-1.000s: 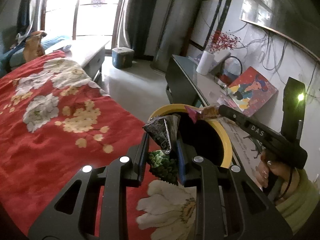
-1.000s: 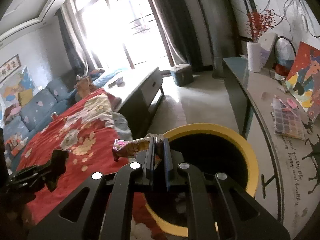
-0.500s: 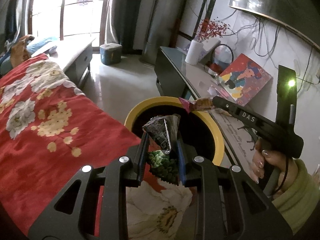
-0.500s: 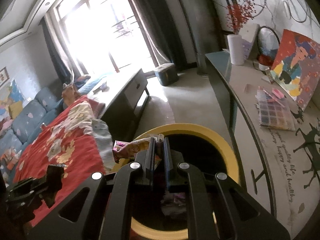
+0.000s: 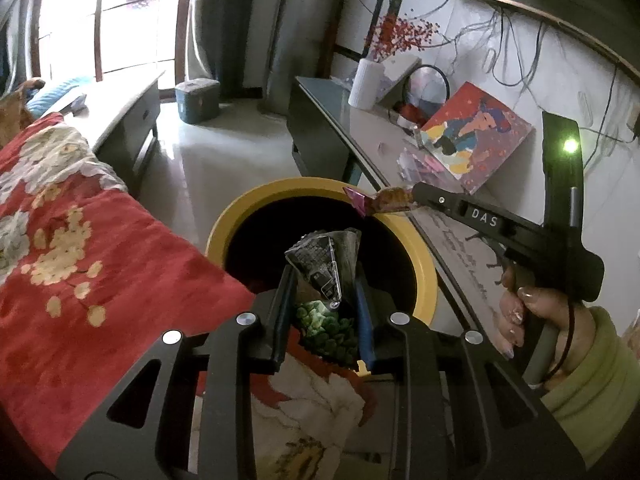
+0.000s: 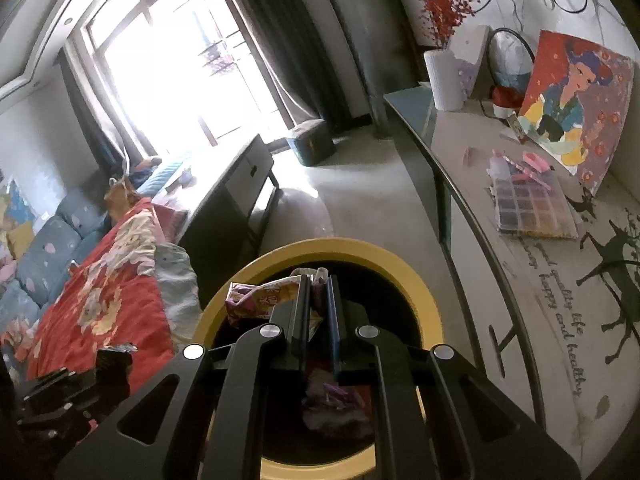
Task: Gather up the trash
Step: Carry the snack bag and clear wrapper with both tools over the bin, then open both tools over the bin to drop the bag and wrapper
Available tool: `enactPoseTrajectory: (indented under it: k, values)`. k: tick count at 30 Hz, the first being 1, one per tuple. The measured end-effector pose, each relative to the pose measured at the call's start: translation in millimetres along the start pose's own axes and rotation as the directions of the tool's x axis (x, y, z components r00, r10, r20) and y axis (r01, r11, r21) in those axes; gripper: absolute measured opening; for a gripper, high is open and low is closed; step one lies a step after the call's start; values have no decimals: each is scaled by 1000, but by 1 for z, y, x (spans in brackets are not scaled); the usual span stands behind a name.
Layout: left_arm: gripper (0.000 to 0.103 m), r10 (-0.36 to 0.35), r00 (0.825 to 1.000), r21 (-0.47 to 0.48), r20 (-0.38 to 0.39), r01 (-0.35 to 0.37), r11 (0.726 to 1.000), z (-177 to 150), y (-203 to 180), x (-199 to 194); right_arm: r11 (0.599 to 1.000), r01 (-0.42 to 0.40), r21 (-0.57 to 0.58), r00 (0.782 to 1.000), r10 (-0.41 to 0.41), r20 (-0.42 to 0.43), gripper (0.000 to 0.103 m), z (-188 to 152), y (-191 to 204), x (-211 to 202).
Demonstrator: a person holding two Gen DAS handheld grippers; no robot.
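A yellow-rimmed black trash bin (image 5: pixel 424 264) stands between the bed and the desk; it also shows in the right wrist view (image 6: pixel 424 300). My left gripper (image 5: pixel 324 284) is shut on a black and green snack wrapper (image 5: pixel 326 264), held over the bin's near edge. My right gripper (image 6: pixel 318 284) is shut on a pink and orange wrapper (image 6: pixel 260 300), held over the bin's opening; it also shows in the left wrist view (image 5: pixel 412 200) with its wrapper (image 5: pixel 380 200) above the far rim. Some trash (image 6: pixel 336 400) lies inside the bin.
A red floral blanket (image 5: pixel 80 240) covers the bed at the left. A desk (image 6: pixel 540 240) at the right bears a painting (image 6: pixel 576 100), a bead box (image 6: pixel 532 208) and a white vase (image 6: pixel 444 76). A small blue box (image 5: pixel 198 96) sits on the floor.
Both grippers have moved closer over the bin, still holding their wrappers. The bin fills more of both views.
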State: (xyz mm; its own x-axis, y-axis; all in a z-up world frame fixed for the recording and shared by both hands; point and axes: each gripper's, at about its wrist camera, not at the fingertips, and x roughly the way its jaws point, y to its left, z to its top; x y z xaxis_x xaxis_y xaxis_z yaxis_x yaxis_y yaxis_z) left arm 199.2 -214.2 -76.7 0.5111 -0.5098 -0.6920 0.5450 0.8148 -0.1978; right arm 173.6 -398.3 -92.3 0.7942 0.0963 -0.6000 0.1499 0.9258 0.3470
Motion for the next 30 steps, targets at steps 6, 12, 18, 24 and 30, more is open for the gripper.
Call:
enactPoseTrajectory:
  k: [6,12,18,24,30]
  values:
    - [22,-13,999,25,-30,14,1000,0,-5,15,1000,-4,15,1000,5,-16,10,-1,-7,5]
    - [24,-11,998,34,-65,14,999,0,-6,30,1000,-11,23,999,12,-32,10,-3,-10,9]
    - [28,-15,996,18,-90,17,1000,0,-3,41,999,-17,29,999,19,-47,12,-4,-12,11]
    - [41,-15,996,11,-91,16,1000,1,-3,44,999,-13,37,999,15,-43,31,-3,-14,10]
    - [65,2,996,-2,-88,-2,1000,2,0,43,999,-9,36,999,11,-41,40,-2,-13,5]
